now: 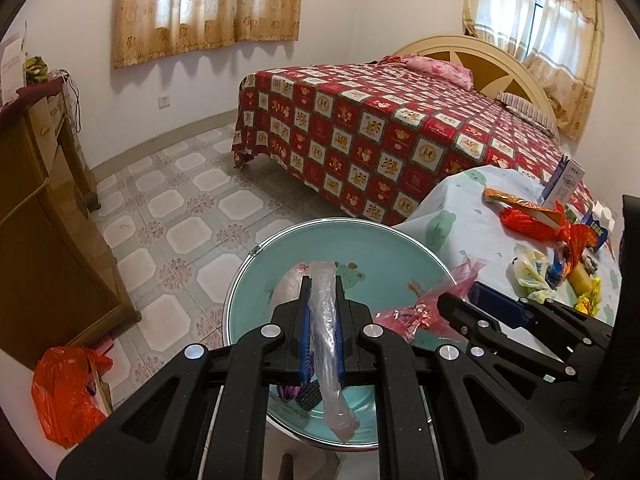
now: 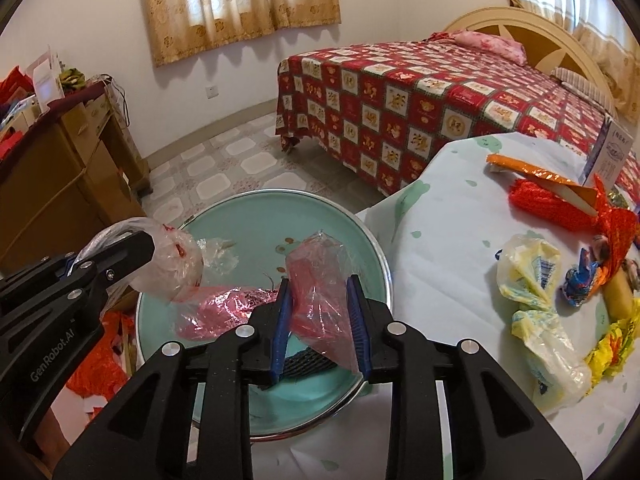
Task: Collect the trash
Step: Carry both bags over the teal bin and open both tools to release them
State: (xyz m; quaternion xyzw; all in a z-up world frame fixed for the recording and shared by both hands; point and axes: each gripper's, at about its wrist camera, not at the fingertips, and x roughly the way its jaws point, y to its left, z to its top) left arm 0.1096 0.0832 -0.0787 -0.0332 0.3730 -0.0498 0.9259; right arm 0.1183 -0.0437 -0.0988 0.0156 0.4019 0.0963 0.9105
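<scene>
A mint-green round basin (image 1: 368, 248) (image 2: 256, 232) sits beside the table. My left gripper (image 1: 323, 280) is shut on a clear plastic bag (image 1: 326, 320) and holds it over the basin; it shows in the right wrist view (image 2: 140, 246) with the bag (image 2: 176, 264). My right gripper (image 2: 320, 284) is shut on a pink plastic wrapper (image 2: 316, 300) over the basin; it shows in the left wrist view (image 1: 460, 300) with the wrapper (image 1: 416, 312). A dark item (image 2: 308, 364) lies in the basin.
A table with a white cloth (image 2: 452, 240) holds more trash: an orange wrapper (image 2: 536, 172), a red mesh (image 2: 548, 204), a yellow-white bag (image 2: 532, 276), a box (image 2: 608, 156). A bed (image 1: 400, 128), wooden cabinet (image 1: 44, 200) and orange bag (image 1: 60, 392) stand around.
</scene>
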